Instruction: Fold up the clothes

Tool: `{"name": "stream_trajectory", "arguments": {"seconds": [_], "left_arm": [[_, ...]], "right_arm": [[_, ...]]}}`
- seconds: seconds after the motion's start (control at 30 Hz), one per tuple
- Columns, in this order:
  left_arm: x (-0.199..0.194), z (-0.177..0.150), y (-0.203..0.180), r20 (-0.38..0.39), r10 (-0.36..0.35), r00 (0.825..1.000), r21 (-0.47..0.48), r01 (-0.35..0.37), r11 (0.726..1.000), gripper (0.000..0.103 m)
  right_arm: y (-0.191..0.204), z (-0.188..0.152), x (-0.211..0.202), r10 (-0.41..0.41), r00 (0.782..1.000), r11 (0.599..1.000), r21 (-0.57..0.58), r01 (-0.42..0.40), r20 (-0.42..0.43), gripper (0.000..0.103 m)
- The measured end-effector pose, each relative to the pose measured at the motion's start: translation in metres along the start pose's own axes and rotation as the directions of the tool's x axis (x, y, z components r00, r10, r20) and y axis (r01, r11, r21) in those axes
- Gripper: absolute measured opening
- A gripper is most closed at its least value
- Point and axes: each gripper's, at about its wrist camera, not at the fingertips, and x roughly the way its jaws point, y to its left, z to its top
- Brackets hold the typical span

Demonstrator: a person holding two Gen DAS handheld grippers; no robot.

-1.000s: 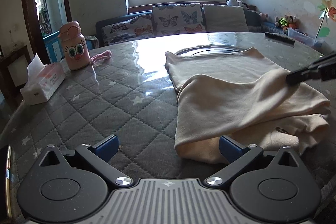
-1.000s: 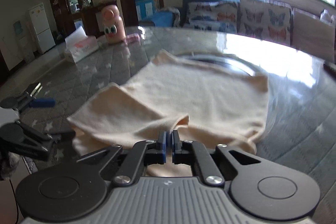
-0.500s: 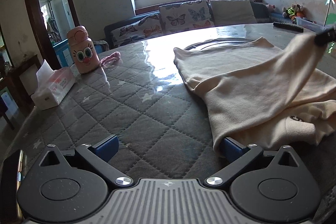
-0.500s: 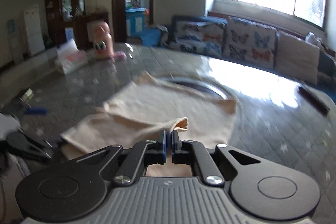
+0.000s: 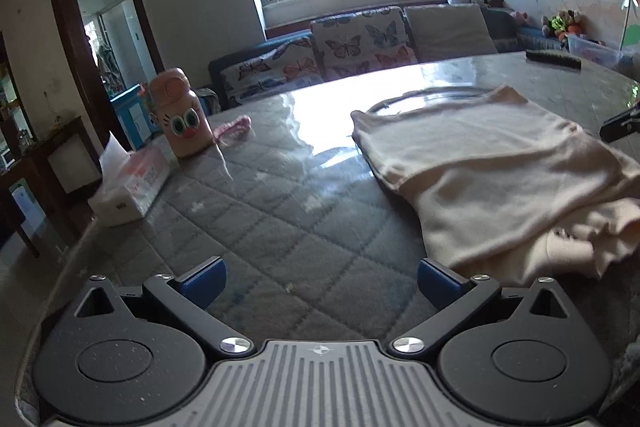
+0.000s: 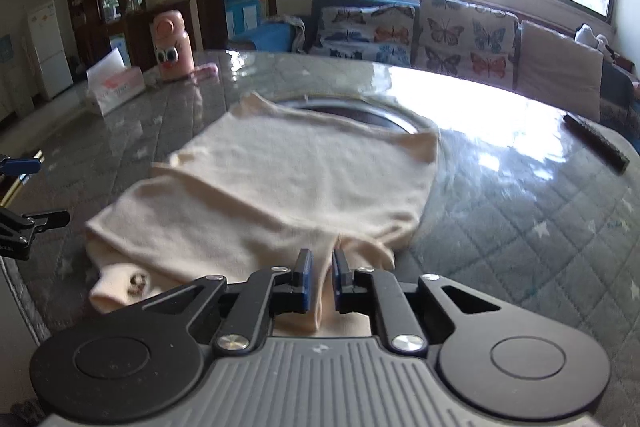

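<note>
The cream garment (image 6: 280,187) is lying partly folded; its near edge sits between the right gripper (image 6: 319,277) fingers, slightly parted. The left gripper (image 5: 320,277) is being held wide, empty. The fold may be dragged loose.

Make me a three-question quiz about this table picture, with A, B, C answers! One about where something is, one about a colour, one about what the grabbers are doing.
1. Where does the tissue box stand?
A. beside the pink bottle
B. on the cloth
C. on the sofa

2. What colour is the cloth?
A. blue
B. cream
C. green

3. How is the left gripper?
A. shut on the cloth
B. shut on the bottle
C. open, holding nothing

Answers: 1 A, the box sits next to the bottle near the table's edge. 2 B, the cloth is pale cream. 3 C, its blue pads stand wide apart over bare table; the right gripper has a small gap too.
</note>
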Motion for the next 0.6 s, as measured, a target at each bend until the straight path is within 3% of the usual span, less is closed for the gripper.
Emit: {"name": "stream_trajectory", "arguments": {"seconds": [0.13, 0.5, 0.6], "left_arm": [[0.013, 0.019, -0.005, 0.026, 0.006, 1.0, -0.015, -0.005, 1.0, 0.103], [0.066, 0.049, -0.041, 0.009, -0.082, 0.997, 0.033, 0.082, 0.996, 0.103], [0.082, 0.045, -0.043, -0.027, -0.047, 0.999, 0.035, 0.048, 0.998, 0.103]], "right_arm": [[0.001, 0.008, 0.006, 0.023, 0.999, 1.0, 0.002, -0.023, 0.023, 0.017], [-0.003, 0.013, 0.028, 0.048, 0.999, 0.998, 0.033, -0.049, 0.023, 0.021], [-0.006, 0.009, 0.03, 0.052, 0.999, 0.998, 0.04, -0.052, 0.013, 0.026]]}}
